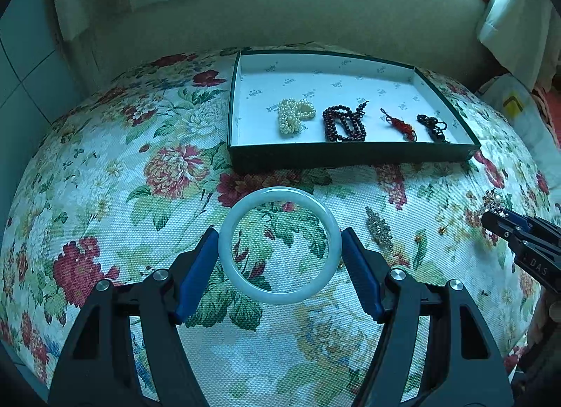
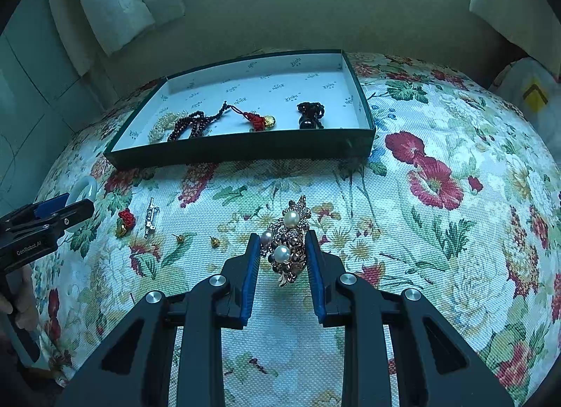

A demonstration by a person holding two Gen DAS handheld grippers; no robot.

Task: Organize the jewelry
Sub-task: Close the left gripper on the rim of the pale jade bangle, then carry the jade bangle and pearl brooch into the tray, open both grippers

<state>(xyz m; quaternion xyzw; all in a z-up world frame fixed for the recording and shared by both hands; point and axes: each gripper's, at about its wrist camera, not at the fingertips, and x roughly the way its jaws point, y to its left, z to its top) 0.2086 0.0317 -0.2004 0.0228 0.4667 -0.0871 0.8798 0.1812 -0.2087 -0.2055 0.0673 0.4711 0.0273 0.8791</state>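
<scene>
A pale green jade bangle (image 1: pixel 279 245) is clamped across its width by the left gripper (image 1: pixel 279 249), lifted clear of the floral-clothed surface (image 1: pixel 105 196), presumably for carrying. A pearl-studded gold brooch (image 2: pixel 285 242) is pinched in the right gripper (image 2: pixel 284 252), just in front of the shallow dark green box (image 1: pixel 350 156). Inside that box are laid a white pearl cluster (image 1: pixel 294 114), dark red beads (image 1: pixel 343 123), a red knotted charm (image 1: pixel 399 124) and black beads (image 1: pixel 433 126), ranged along its near wall. Small pieces are left outside the box.
</scene>
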